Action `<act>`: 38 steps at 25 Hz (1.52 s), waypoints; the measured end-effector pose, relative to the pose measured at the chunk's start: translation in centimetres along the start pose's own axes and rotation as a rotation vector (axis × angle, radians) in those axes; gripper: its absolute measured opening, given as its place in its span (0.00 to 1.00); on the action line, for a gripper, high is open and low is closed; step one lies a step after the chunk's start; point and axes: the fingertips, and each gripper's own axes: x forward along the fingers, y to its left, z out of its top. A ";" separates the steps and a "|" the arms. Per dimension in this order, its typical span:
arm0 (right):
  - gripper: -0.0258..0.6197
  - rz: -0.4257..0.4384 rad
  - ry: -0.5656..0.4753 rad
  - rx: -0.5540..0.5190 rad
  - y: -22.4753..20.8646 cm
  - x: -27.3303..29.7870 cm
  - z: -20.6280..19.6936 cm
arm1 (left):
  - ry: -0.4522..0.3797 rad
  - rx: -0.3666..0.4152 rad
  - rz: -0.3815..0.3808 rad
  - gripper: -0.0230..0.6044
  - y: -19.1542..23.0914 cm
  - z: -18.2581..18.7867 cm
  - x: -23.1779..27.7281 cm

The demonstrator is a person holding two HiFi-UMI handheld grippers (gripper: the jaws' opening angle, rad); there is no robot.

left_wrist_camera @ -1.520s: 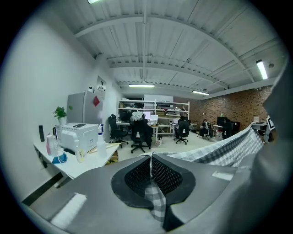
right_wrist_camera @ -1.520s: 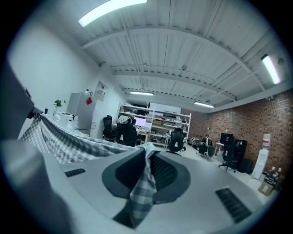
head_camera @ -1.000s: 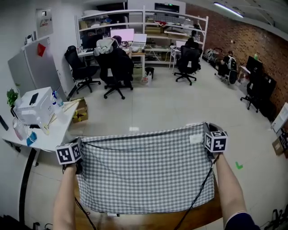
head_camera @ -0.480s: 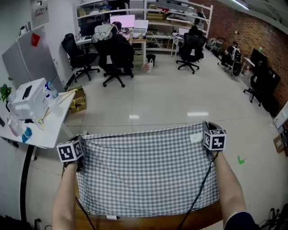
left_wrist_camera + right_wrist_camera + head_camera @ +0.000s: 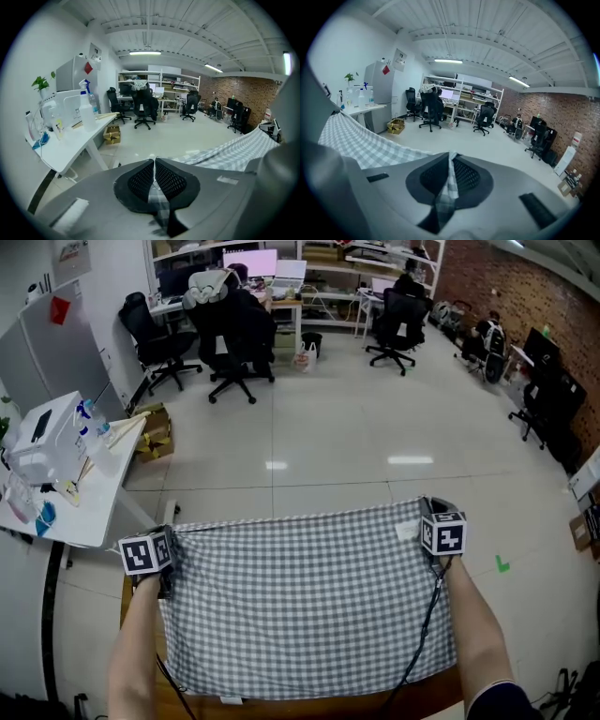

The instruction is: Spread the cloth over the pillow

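Cloth [image 5: 309, 606], grey-checked, is stretched flat between your two grippers, at 6 o'clock in the head view, above the wooden desk [image 5: 319, 709]. Your left gripper's [image 5: 154, 164] fingers pinch its 10 o'clock corner; your right gripper's [image 5: 450, 159] fingers pinch its 2 o'clock corner.

Left tool [image 5: 153, 163] and right tool [image 5: 450, 157] well apart, angled downward, each clamped on a cloth [image 5: 309, 606] corner.

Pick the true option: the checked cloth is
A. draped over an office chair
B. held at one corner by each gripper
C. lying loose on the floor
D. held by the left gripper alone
B: the left gripper and right gripper each have jaws shut on a corner of the checked cloth.
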 end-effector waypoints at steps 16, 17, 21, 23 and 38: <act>0.11 0.005 0.159 -0.054 0.4 2.1 -4.1 | 0.068 -0.107 -0.055 0.07 -0.6 -3.2 2.4; 0.11 0.002 0.161 -0.066 0.4 2.1 -3.9 | 0.060 -0.115 -0.056 0.08 -0.5 -2.9 2.2; 0.15 -0.006 0.186 -0.060 0.1 1.8 -4.2 | 0.020 -0.090 -0.019 0.13 0.5 -1.8 1.2; 0.19 -0.001 0.198 -0.033 0.0 1.7 -4.5 | -0.004 -0.094 0.002 0.13 1.3 -1.2 0.5; 0.21 -0.122 0.107 0.101 -4.9 -2.6 -2.3 | -0.065 -0.032 0.059 0.13 2.5 0.1 -3.9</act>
